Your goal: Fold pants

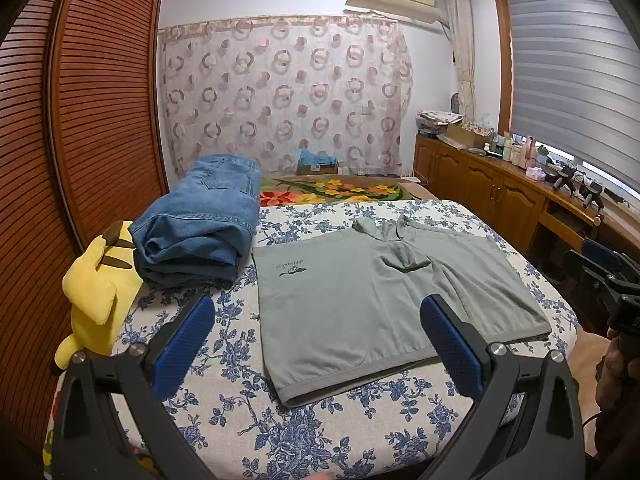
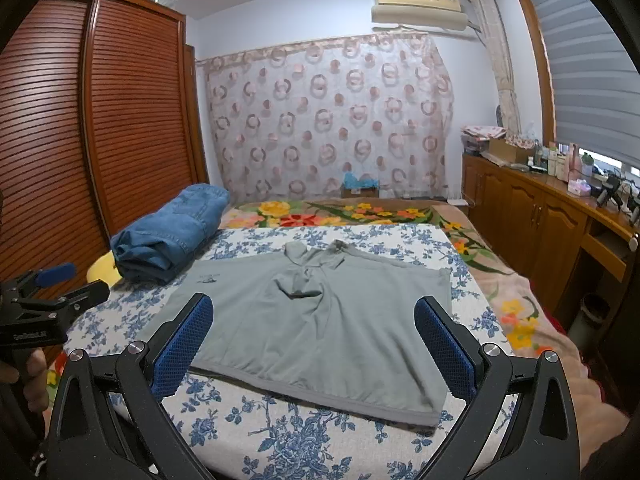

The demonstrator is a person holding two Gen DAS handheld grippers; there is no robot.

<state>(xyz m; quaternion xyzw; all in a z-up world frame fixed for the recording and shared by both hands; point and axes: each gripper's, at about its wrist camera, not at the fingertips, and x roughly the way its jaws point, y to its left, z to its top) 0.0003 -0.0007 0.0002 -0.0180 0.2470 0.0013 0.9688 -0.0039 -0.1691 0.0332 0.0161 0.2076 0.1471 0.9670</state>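
Grey-green pants (image 1: 360, 304) lie spread flat on the blue-flowered bed cover (image 1: 240, 400), waistband towards me, with a small dark logo at the left. They also show in the right wrist view (image 2: 320, 332). My left gripper (image 1: 320, 336) is open, hovering above the near left part of the pants. My right gripper (image 2: 314, 332) is open, hovering above the near edge of the pants. Neither touches the cloth. The right gripper also shows at the right edge of the left wrist view (image 1: 608, 276), and the left gripper at the left edge of the right wrist view (image 2: 52, 292).
A stack of folded blue jeans (image 1: 200, 232) lies at the bed's far left, beside a yellow plush toy (image 1: 100, 292). A wooden louvred wardrobe (image 1: 80, 120) stands on the left. A wooden sideboard (image 1: 500, 188) with bottles runs along the right under the window.
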